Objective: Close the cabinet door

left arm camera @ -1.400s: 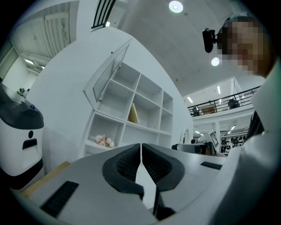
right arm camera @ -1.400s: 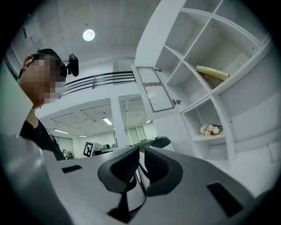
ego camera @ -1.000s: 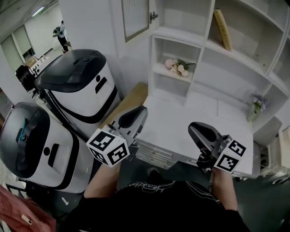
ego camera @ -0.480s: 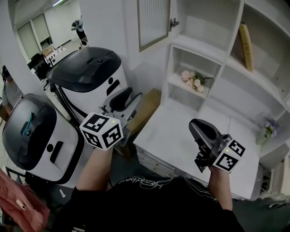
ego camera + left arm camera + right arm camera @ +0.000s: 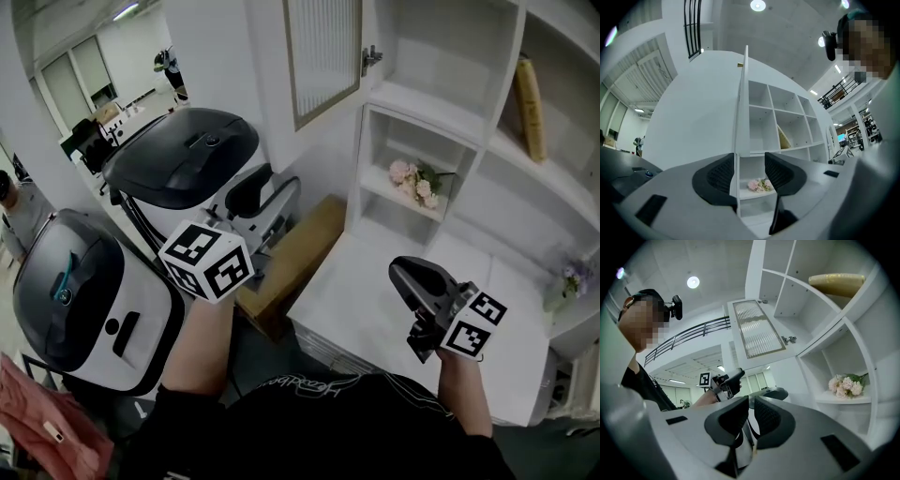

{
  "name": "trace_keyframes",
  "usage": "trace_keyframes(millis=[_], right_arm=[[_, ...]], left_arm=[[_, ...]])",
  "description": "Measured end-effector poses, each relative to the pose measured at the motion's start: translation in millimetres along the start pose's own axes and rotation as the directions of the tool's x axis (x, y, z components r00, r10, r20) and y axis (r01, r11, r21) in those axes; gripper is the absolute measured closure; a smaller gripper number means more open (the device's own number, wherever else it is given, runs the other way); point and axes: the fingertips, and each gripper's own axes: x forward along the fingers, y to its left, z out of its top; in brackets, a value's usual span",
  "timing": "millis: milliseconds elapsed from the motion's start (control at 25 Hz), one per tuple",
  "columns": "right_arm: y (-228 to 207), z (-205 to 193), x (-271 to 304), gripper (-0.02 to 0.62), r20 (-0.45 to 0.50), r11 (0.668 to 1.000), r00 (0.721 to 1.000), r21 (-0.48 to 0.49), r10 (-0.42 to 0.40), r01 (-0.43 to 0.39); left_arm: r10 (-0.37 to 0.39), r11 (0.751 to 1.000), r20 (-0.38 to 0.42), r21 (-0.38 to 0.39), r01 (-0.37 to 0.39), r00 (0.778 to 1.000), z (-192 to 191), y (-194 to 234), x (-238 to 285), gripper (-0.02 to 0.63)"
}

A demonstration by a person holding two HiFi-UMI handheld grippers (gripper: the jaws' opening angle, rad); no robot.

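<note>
The left gripper [image 5: 749,169] has its fingers [image 5: 718,176] spread wide, having just been opening, and they grip nothing. The cabinet door [image 5: 742,108] shows edge-on in the gap between them, ahead and clear of them, swung out from the white shelf unit [image 5: 783,117]. The right gripper [image 5: 750,401] has its fingers drawn to a narrow, empty slit above the table [image 5: 356,300], well apart from the door up to its left.

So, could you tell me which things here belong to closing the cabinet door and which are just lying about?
Job: white cabinet door with ribbed glass panel, standing open; its small metal handle.
Lying about: pink flower bunch; brown cardboard box; two white-and-black machines; tan oblong object on upper shelf.
</note>
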Motion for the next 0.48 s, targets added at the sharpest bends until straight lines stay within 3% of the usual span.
trace_keyframes(millis=[280,480], right_arm=[[-13.5,-10.7,4.4,0.532,-0.028,0.999,0.999,0.024,-0.029,0.030],[-11.1,-11.2,3.0,0.532,-0.028,0.999,0.999,0.024,-0.032,0.032]], left_arm=[[0.010,1.000,0.047,0.015,-0.010,0.999,21.2,12.2,9.7,0.408],[0.027,0.999,0.063,0.034,-0.029,0.998,31.0,14.9,9.7,0.471]])
